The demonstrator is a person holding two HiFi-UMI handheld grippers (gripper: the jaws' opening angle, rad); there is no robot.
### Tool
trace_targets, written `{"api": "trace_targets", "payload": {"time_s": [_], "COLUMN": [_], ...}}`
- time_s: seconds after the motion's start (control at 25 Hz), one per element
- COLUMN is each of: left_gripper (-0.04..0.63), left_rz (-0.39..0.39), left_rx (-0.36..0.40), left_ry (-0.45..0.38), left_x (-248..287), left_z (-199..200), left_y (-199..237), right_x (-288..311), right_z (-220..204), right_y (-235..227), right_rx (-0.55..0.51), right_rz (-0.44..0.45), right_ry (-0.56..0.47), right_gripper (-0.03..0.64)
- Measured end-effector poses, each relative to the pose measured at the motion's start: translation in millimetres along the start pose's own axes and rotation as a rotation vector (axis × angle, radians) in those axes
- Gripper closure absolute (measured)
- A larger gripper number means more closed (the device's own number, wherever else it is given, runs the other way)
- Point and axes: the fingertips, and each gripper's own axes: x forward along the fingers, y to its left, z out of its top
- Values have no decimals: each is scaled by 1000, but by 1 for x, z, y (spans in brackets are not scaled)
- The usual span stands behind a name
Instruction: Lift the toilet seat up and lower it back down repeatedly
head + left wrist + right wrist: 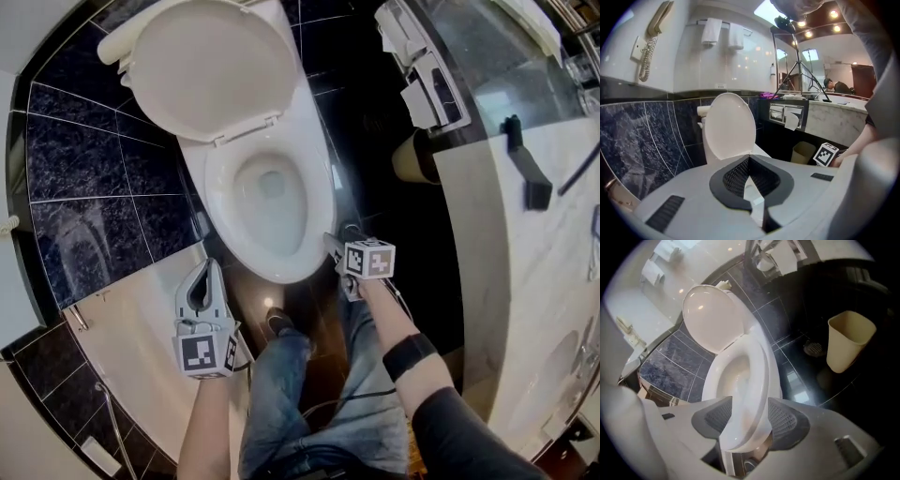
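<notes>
Presently we note the toilet seat (214, 202), a smooth glossy white oval ring, lying flat on the bowl, while the lid (206, 66), a solid rounded white shell, stands raised at the back against dark marbled wall tiles (84, 159). Right gripper (750, 404): jaws spread wide, straddling the front right edge of the seat; in the right gripper view the rounded white rim passes between the two grey pads (787, 420), which carry a fine dimpled mesh texture. We see no clamping on the rim, and we cannot say whether either pad touches it. The square-marker cube (367, 258) on this gripper sits just off the bowl's front right curve in the head view. Left gripper (750, 159): jaws closed tip to tip, the black mesh-textured inner faces forming a diamond-shaped opening behind the tips, with nothing gripped. It sits apart from the bowl, low at its front left, pointing toward the raised lid. The floor (806, 376) is dark and polished, with bright reflections. A beige tapered waste bin (848, 341) with rounded corners stands on it beside the toilet. A pale veined stone counter (525, 281) runs along the right of the head view. A corded handset (654, 35) hangs on the light wall panel above the tiles.
</notes>
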Motion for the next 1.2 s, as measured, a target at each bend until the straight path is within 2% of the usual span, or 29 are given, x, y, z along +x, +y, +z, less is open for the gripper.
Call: {"api": "trace_targets", "payload": {"time_s": [0.16, 0.32, 0.48, 0.68, 1.2], "left_gripper": [600, 600, 600, 600, 600], "left_rz": [-4, -12, -15, -23, -38], "left_rx": [15, 8, -4, -20, -41], "left_ry": [-5, 5, 22, 41, 52], "left_x": [12, 21, 28, 32, 37], "left_z": [-15, -27, -40, -52, -55], "left_y": [0, -4, -7, -13, -16], "right_x": [23, 39, 40, 35, 24], "right_z": [-9, -16, -15, -13, -6], "right_y": [-10, -11, -12, -8, -3], "right_rx": [124, 191, 196, 184, 255], "right_rz": [67, 133, 155, 144, 167], "right_ry": [-17, -20, -34, -48, -63], "right_gripper": [385, 416, 419, 476, 489]}}
